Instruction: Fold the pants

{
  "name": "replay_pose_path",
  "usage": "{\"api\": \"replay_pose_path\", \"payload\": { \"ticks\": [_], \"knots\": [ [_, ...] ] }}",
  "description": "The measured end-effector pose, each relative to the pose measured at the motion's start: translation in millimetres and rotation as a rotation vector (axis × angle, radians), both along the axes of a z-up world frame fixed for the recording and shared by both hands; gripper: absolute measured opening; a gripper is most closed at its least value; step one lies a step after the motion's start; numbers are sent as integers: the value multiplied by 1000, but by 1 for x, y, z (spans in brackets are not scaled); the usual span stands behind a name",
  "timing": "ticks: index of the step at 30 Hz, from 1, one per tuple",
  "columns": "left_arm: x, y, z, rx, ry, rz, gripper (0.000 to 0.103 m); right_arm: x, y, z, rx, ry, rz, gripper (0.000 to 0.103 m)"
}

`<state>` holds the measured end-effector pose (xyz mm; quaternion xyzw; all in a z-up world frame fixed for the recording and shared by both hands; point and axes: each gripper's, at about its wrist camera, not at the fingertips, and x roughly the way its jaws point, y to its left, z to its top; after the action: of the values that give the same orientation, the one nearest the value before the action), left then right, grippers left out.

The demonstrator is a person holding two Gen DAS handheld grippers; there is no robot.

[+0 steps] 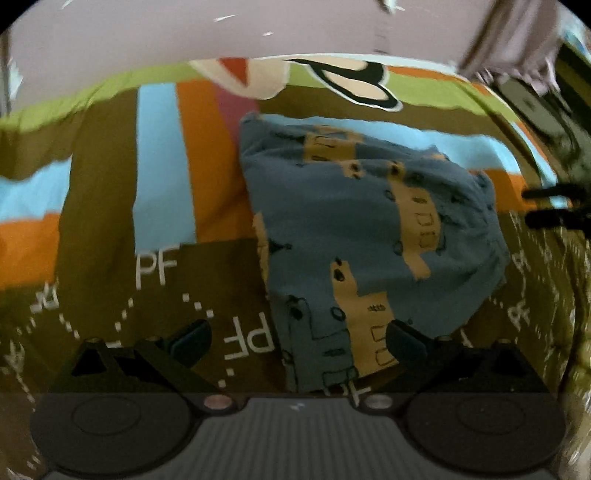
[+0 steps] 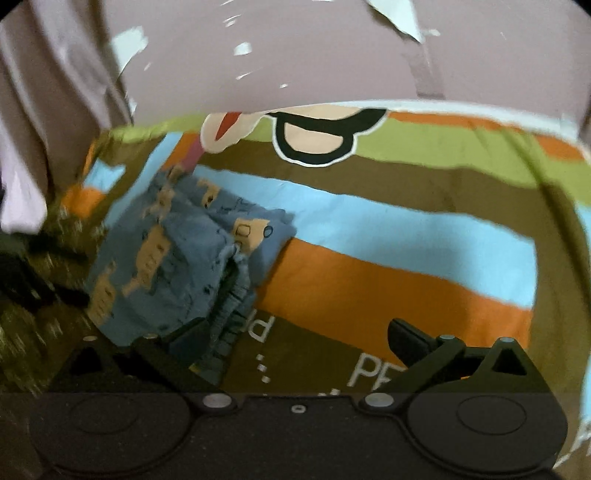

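Observation:
The blue pants (image 1: 369, 236) with tan animal prints lie folded into a compact bundle on the striped bedsheet (image 1: 110, 184). My left gripper (image 1: 299, 338) is open just in front of the bundle's near edge, its right finger (image 1: 406, 341) over the cloth. In the right wrist view the pants (image 2: 177, 266) lie at the left with the ribbed waistband toward me. My right gripper (image 2: 295, 339) is open and empty, its left finger (image 2: 192, 339) at the waistband edge, its right finger (image 2: 406, 341) over the bare sheet.
The sheet (image 2: 369, 288) has orange, blue, brown and green stripes with white "PF" letters. A lilac wall (image 1: 184, 33) stands behind the bed. A curtain (image 2: 55, 110) hangs at the left. The other gripper (image 1: 557, 210) shows at the right edge.

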<state>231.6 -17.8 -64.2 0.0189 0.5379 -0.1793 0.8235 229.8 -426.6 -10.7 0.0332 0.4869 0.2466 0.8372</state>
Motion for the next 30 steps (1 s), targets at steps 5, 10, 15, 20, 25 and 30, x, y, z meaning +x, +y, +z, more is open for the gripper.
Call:
{"api": "replay_pose_path", "payload": {
  "ticks": [5,10,15,20,25,30],
  "knots": [
    [8,8,-5,1,-37,54,103,9,12,-4,93,36,35,102],
    [11,16,-8,-88,-63,67,103,19,28,-10,173,74,100,102],
    [14,11,-16,-94,-85,12,103,32,38,-21,206,107,135,102],
    [12,9,-19,-103,-102,-30,103,50,37,-35,251,137,131,102],
    [13,10,-16,-171,-89,-57,103,71,37,-43,335,174,136,103],
    [20,15,-22,-230,-80,-28,103,90,29,-52,453,234,137,103]
  ]
}}
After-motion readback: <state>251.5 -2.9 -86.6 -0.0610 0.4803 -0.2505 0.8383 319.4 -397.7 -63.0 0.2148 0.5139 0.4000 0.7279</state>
